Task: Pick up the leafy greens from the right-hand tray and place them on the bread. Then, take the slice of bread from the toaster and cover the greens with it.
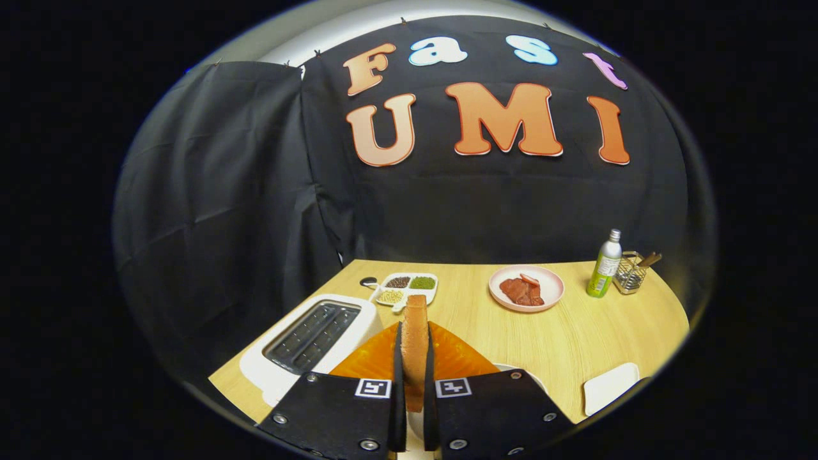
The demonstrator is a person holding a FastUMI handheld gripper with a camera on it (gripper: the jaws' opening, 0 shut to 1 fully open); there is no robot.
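Claw (414,409): clamped on upright bread (415,338).
Toaster (311,335): just ahead-left, slots empty.
Table (575,338): open ahead-right.

We see a light wooden table (562,345) set against the booth's black cloth wall. On it, to the left of the fingers, a white toaster (307,345) rests with its two slots facing up. Just ahead of the fingers lies an orange plate (460,358). Beyond that plate we find a white divided tray (406,289) holding small heaps of grains and seeds, with a dark spoon (369,282) touching the table beside it. Further right sits a pink plate (549,287) of red meat slices, then a green bottle (604,265) standing upright just beside a wire basket (629,273). Near the table's right edge lies a white tray (610,387).
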